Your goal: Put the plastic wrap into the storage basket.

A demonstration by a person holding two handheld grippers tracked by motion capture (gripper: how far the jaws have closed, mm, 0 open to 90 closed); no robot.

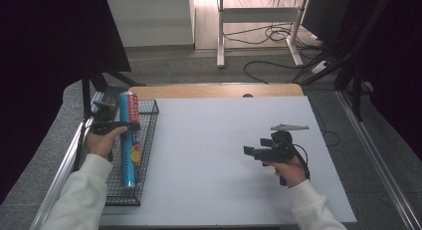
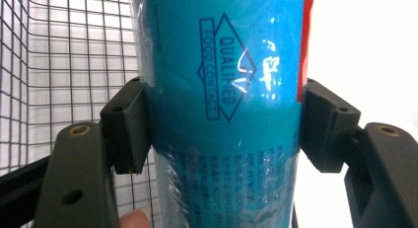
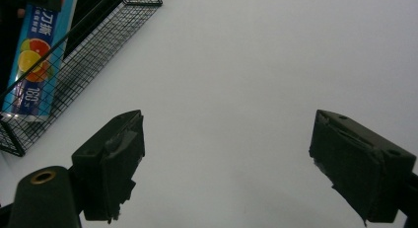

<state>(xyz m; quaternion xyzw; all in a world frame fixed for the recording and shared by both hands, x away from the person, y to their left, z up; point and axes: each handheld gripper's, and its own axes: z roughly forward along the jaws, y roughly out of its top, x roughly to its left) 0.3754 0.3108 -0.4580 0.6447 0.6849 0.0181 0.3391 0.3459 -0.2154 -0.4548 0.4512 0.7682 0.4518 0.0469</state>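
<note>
The right gripper (image 1: 251, 152) hovers over the bare white bench (image 1: 219, 150), jaws spread wide and empty. Farther left, the left gripper (image 1: 130, 125) clamps the blue cling-film roll (image 1: 129, 150) lying in the wire basket (image 1: 149, 121) (probably mid-pickup); next comes a straight lift clear of the mesh.

- Blue roll (image 1: 129, 140) of food wrap: long cylinder in clear shrink film, red band with white lettering at far end, citrus-fruit graphic around mid-length. Left gripper view shows a "QUALIFIED FOOD CONTACT" diamond mark printed on it.
- Pose: lying lengthwise in the black wire basket (image 1: 147, 140), along its right side wall, far end poking above the rim.
- Basket sits at the left edge of the white table, long axis running away from the person.
- Roll clamped across its width near the far end, pads (image 2: 129, 124) touching both sides.
</note>
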